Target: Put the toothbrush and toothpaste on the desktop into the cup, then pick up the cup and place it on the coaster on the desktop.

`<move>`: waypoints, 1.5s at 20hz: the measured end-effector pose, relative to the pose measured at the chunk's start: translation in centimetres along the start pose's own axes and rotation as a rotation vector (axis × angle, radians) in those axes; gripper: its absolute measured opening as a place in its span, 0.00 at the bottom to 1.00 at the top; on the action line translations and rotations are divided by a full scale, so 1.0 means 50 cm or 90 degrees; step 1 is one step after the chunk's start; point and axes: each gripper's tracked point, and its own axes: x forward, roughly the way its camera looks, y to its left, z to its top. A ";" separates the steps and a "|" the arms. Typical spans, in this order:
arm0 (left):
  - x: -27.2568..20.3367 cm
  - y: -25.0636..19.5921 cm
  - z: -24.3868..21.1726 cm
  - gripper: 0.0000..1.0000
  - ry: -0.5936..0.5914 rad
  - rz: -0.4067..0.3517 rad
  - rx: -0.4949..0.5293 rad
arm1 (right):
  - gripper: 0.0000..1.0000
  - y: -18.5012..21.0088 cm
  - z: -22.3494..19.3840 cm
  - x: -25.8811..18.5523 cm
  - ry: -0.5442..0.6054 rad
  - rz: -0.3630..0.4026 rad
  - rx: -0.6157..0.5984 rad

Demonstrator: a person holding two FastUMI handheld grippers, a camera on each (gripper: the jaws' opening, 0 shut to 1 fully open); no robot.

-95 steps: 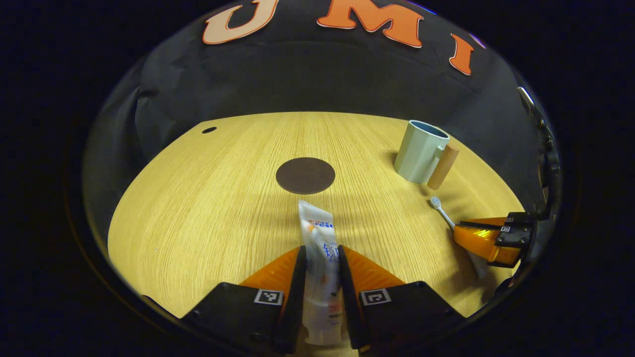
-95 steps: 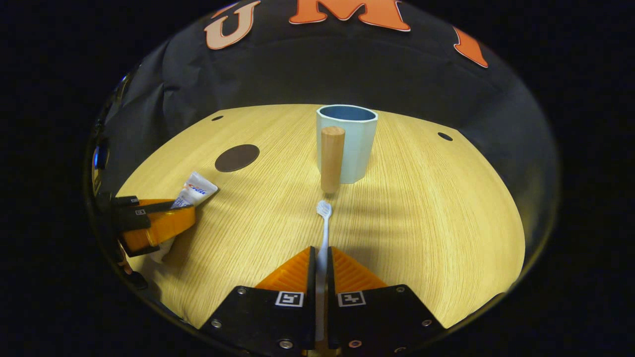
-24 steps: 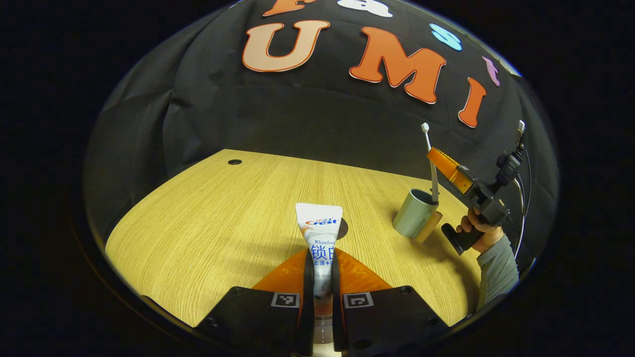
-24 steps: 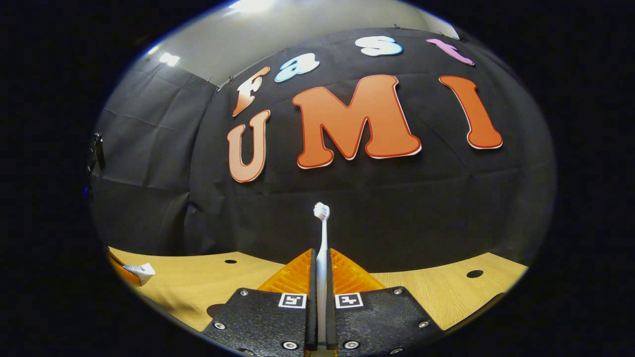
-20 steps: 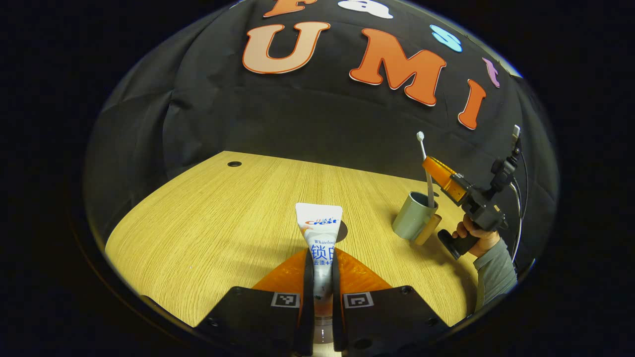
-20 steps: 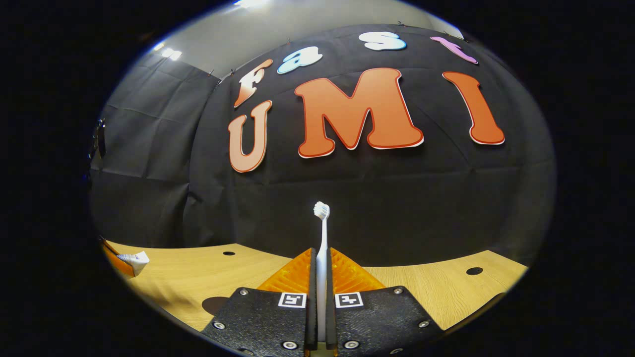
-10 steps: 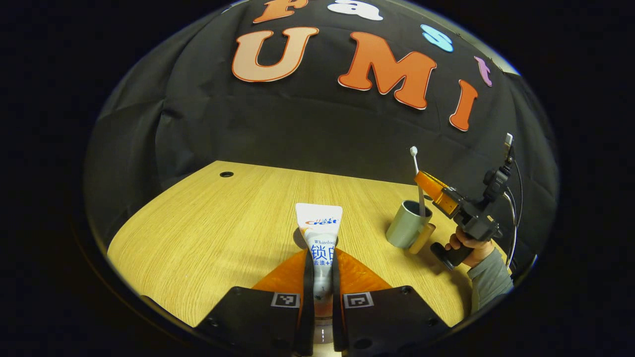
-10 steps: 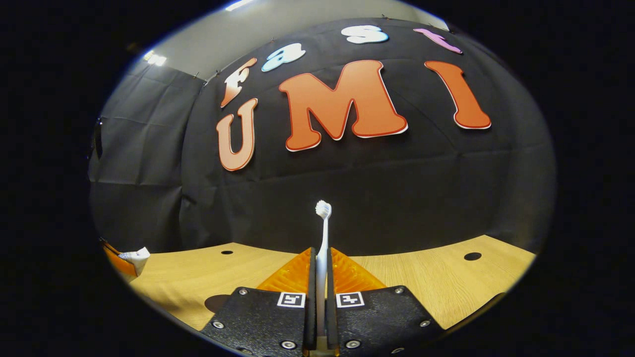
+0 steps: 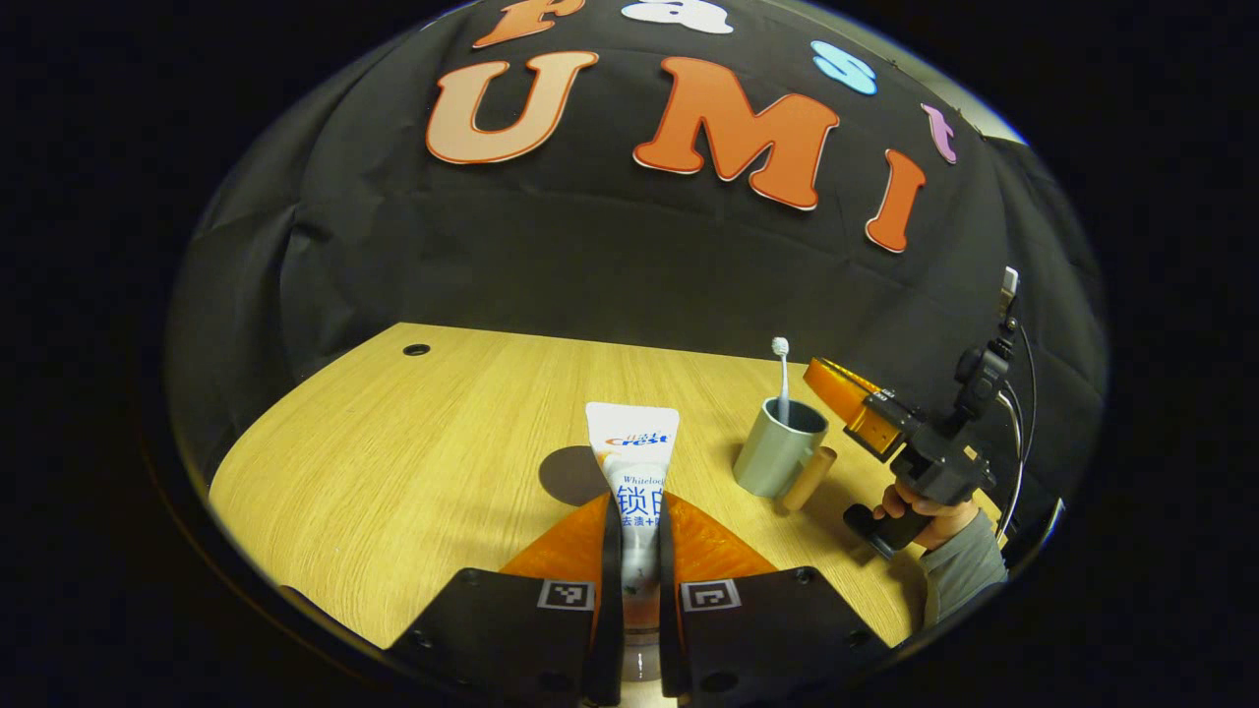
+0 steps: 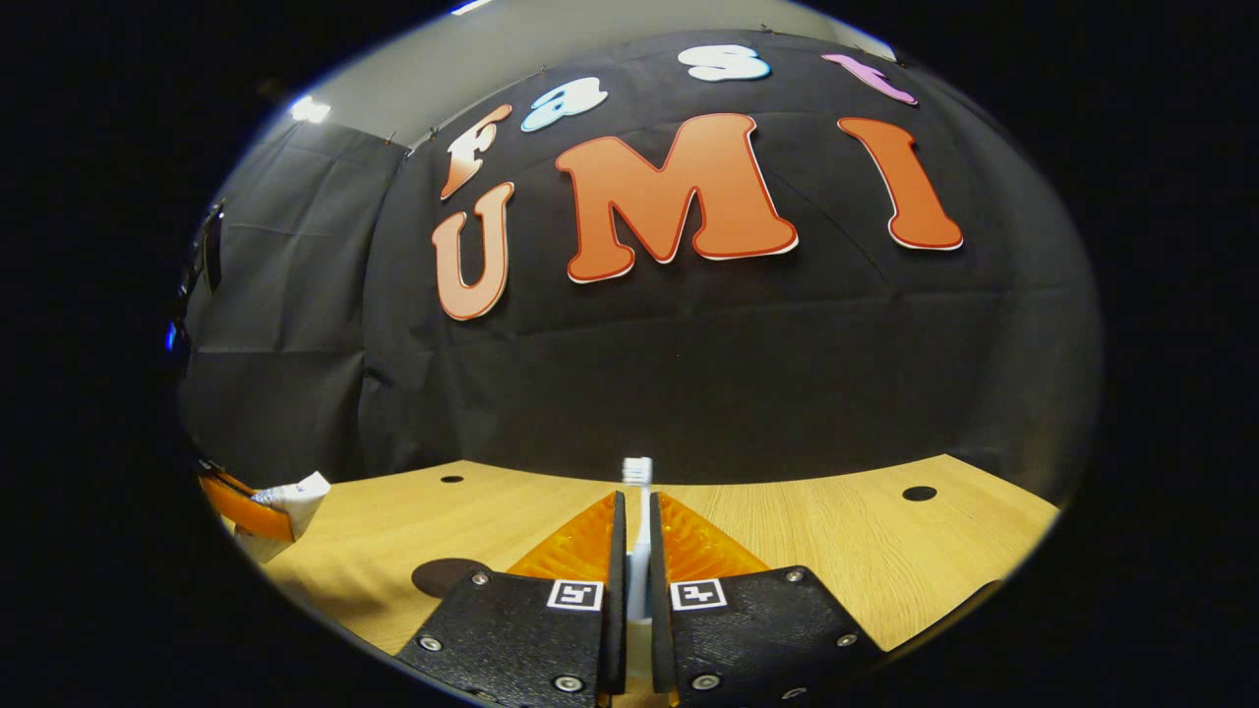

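Note:
My left gripper [image 9: 637,503] is shut on the white toothpaste tube [image 9: 632,452] and holds it above the table, crimped end forward. The dark round coaster [image 9: 569,476] lies just beyond it. Right of that stands the pale green cup [image 9: 775,452] with a wooden handle [image 9: 809,479]. The white toothbrush [image 9: 781,374] stands in the cup, head up. My right gripper [image 9: 821,372] hovers just right of the cup's rim, apart from the brush. In the right gripper view the toothbrush [image 10: 637,472] sits low between the slightly parted fingers [image 10: 590,536].
The wooden table [image 9: 393,442] has small round holes at its far corners [image 10: 920,493]. A hand and grey sleeve [image 9: 959,565] hold the right gripper's handle. My left gripper with the toothpaste [image 10: 285,500] and the coaster [image 10: 448,575] appear at the left of the right gripper view.
The right gripper lowered the toothbrush into the cup and let it go; the brush has dropped between its fingers. The left gripper still holds the toothpaste and has turned a little left.

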 end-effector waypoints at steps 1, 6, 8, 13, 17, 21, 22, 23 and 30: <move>0.010 -0.010 0.004 0.18 -0.001 -0.004 0.006 | 0.11 -0.001 0.002 -0.009 0.000 -0.001 0.000; 0.028 -0.048 0.019 0.18 -0.017 -0.033 0.024 | 0.11 -0.013 0.025 -0.054 -0.014 -0.008 0.014; 0.022 -0.075 0.029 0.18 -0.028 -0.047 0.031 | 0.12 -0.017 0.037 -0.074 -0.018 -0.006 0.017; 0.045 -0.134 0.066 0.18 -0.061 -0.086 0.034 | 0.27 -0.027 0.057 -0.129 -0.007 0.007 0.011; 0.066 -0.183 0.085 0.18 -0.079 -0.119 0.039 | 0.42 -0.020 0.066 -0.172 -0.003 0.024 -0.020; 0.091 -0.225 0.106 0.18 -0.103 -0.139 0.036 | 0.53 -0.007 0.067 -0.208 0.001 0.044 -0.023; 0.099 -0.238 0.105 0.18 -0.102 -0.146 0.032 | 0.56 -0.004 0.067 -0.219 0.003 0.048 -0.020; 0.105 -0.246 0.105 0.18 -0.102 -0.151 0.028 | 0.59 -0.008 0.068 -0.226 0.002 0.045 -0.020; 0.151 -0.283 0.167 0.18 -0.164 -0.171 0.002 | 0.78 0.002 0.117 -0.276 -0.019 0.030 -0.035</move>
